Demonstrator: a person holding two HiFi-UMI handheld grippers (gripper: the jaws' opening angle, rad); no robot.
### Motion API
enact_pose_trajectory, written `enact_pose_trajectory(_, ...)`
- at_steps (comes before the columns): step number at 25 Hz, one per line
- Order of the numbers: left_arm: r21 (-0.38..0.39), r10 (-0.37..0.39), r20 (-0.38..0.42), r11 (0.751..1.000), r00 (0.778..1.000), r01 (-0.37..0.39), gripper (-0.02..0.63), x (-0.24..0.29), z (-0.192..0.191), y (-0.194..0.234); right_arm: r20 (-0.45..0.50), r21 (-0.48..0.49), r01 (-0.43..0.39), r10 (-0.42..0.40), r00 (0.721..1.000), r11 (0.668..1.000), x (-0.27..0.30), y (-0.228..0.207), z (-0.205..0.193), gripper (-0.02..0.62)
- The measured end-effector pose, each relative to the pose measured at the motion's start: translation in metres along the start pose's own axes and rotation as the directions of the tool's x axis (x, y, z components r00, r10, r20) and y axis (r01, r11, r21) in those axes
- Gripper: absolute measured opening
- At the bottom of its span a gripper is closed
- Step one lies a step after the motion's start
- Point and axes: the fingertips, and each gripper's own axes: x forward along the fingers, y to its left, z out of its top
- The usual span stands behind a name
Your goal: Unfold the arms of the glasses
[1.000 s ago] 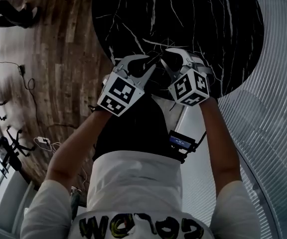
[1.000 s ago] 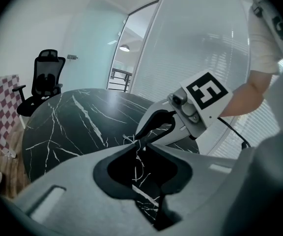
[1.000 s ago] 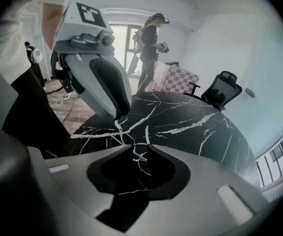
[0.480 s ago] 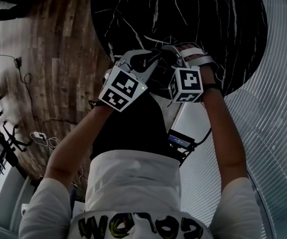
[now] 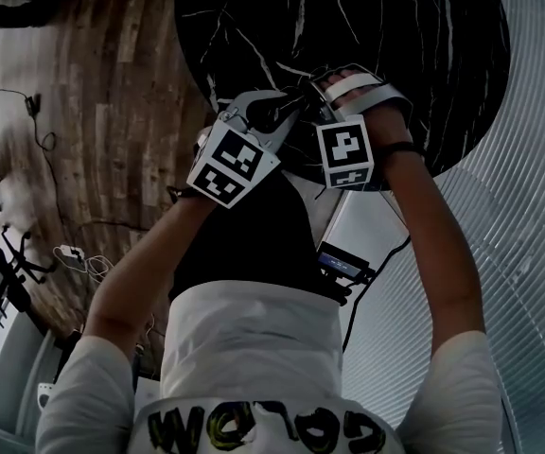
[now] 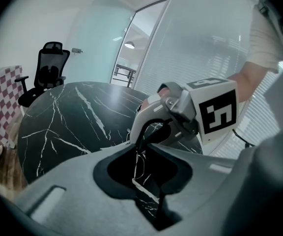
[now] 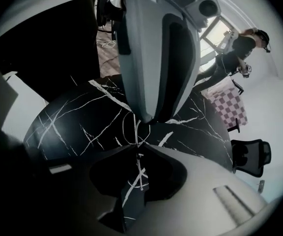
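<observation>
The glasses (image 7: 131, 129) are thin wire, a faint loop over the black marble table (image 5: 395, 26). In the head view they are hidden between the two grippers. My left gripper (image 5: 296, 102) is shut on the wire frame (image 6: 136, 162) and held slanting down over the table's near edge. My right gripper (image 5: 318, 97) points steeply down right beside it. Its jaws are closing, and their tips meet on a thin wire arm (image 7: 138, 157). The two grippers' tips almost touch: the right gripper (image 6: 134, 138) shows in the left gripper view, the left gripper (image 7: 149, 117) in the right gripper view.
The round table (image 6: 58, 122) stands on a wooden floor (image 5: 112, 112) beside a ribbed glass wall (image 5: 528, 159). A black office chair (image 6: 50, 65) and a checkered chair (image 6: 4, 97) stand at the far side. A person (image 7: 235, 53) stands in the background. Cables (image 5: 74, 263) lie on the floor.
My right gripper has rolled over, so its marker cube now faces up, and it has sunk slightly beside the left one. The left gripper has stayed in place.
</observation>
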Motion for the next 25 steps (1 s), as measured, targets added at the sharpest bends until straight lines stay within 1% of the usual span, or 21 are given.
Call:
enact_pose_trajectory(3,-0.003,0.004,-0.002,1.000,1.000,-0.004,0.064,-0.003,-0.002,0.001,-0.001,-0.028,0.017,-0.017,1.000,0.999,0.000,-0.001,0.004,0.038)
enact_pose_trajectory(5,-0.003,0.008,-0.004,1.000,1.000,-0.008,0.064,-0.005,-0.003,0.001,-0.001,-0.024,0.032,-0.032,0.999,0.999,-0.001,-0.002,0.005,0.028)
enact_pose_trajectory(12,-0.023,0.027,-0.005,0.999,1.000,-0.027,0.064,-0.016,-0.008,0.001,-0.001,0.063,0.068,-0.068,0.998,0.996,-0.009,-0.005,0.003,0.015)
enact_pose_trajectory(17,-0.038,0.045,0.000,0.998,0.999,-0.045,0.064,-0.024,-0.007,-0.001,-0.013,0.132,0.095,-0.094,0.995,0.987,-0.022,-0.008,-0.002,0.014)
enact_pose_trajectory(21,-0.083,0.057,0.011,0.995,0.998,-0.056,0.068,-0.034,-0.004,-0.005,-0.019,0.189,0.130,-0.129,0.991,0.973,-0.041,-0.015,-0.005,0.014)
enact_pose_trajectory(25,-0.160,0.054,0.013,0.986,0.998,-0.051,0.074,-0.041,-0.002,-0.015,-0.021,0.245,0.163,-0.163,0.986,0.956,-0.065,-0.022,-0.002,0.014)
